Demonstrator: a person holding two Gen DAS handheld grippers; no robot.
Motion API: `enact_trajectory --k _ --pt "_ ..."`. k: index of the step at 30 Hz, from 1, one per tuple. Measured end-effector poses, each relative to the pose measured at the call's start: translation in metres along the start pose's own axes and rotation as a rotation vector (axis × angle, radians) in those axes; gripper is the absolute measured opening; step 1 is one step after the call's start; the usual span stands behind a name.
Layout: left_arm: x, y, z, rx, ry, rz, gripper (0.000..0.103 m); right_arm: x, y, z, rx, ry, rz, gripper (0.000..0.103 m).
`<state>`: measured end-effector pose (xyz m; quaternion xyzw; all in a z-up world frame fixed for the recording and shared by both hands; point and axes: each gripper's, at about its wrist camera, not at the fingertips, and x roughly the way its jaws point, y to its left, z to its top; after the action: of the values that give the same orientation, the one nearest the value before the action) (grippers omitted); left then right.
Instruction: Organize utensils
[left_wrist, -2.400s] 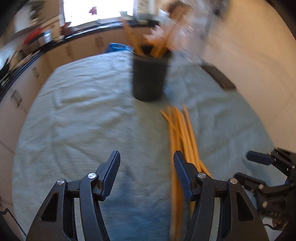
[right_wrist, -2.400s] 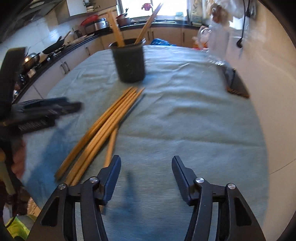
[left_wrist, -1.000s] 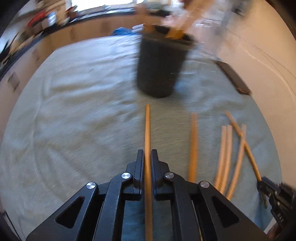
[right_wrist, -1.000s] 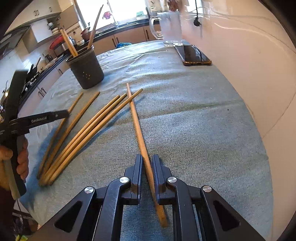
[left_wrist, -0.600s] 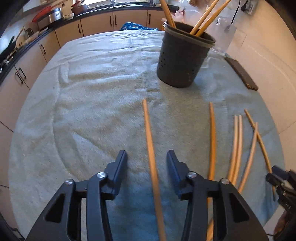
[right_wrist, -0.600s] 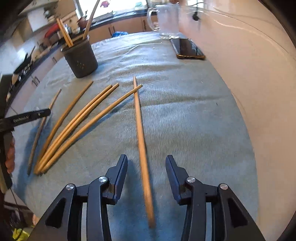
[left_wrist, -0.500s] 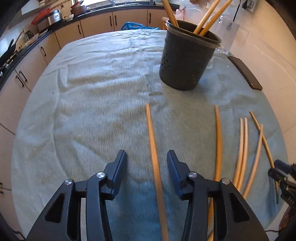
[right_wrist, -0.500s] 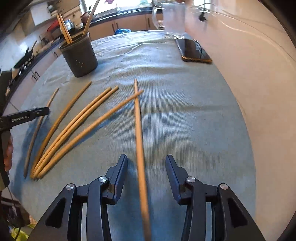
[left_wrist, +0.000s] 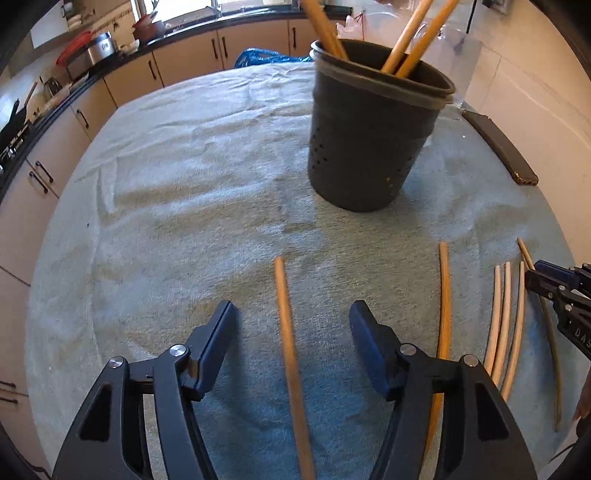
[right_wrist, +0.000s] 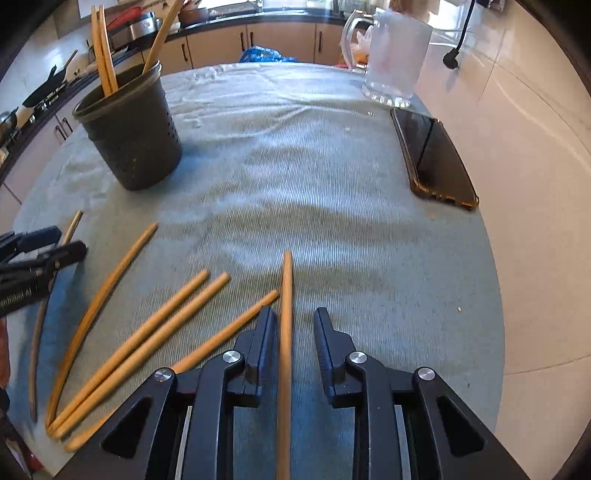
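Black perforated holder (left_wrist: 373, 133) holds three wooden sticks (left_wrist: 410, 35); left tongs (left_wrist: 291, 332) opening, right tongs (right_wrist: 291, 328) closing, both unpinched.

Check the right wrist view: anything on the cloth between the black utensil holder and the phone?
Nothing. In the right wrist view the stretch of green cloth between the black utensil holder and the phone is bare.

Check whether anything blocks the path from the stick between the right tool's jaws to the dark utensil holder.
Nothing visible blocks it. The stick lies on the towel between the closing jaws of the right tool, not yet pinched. Only bare towel lies between it and the utensil holder; the other sticks lie lower left, beside the route.
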<state>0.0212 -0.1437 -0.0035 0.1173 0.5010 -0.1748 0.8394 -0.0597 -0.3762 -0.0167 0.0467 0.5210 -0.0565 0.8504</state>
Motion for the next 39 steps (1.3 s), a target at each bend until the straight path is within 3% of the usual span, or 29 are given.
enact_trajectory --k 2,3,8,16,23,35,39 --pt "-0.003 -0.003 0.0 0.015 -0.019 -0.01 0.029 -0.001 -0.001 -0.002 0.011 -0.02 0.0 0.02" --pt "-0.004 -0.003 0.001 0.026 -0.02 -0.008 0.006 -0.002 0.0 -0.005 0.003 -0.033 -0.013 0.008" --pt "-0.014 0.006 0.001 -0.01 -0.034 -0.026 0.006 -0.011 -0.012 -0.017 0.072 -0.07 0.025 0.007" --pt "-0.068 0.02 -0.014 -0.038 -0.144 -0.08 0.006 -0.072 -0.04 -0.045 0.183 -0.26 0.215 0.007" --pt "-0.123 0.017 -0.035 -0.045 -0.241 -0.137 0.006 -0.121 -0.041 -0.066 0.223 -0.39 0.375 0.007" --pt "-0.167 0.012 -0.059 -0.012 -0.354 -0.142 0.006 -0.152 -0.043 -0.079 0.293 -0.474 0.528 0.007" --pt "-0.176 0.013 -0.06 -0.004 -0.382 -0.149 0.006 -0.155 -0.046 -0.077 0.306 -0.493 0.535 0.007"
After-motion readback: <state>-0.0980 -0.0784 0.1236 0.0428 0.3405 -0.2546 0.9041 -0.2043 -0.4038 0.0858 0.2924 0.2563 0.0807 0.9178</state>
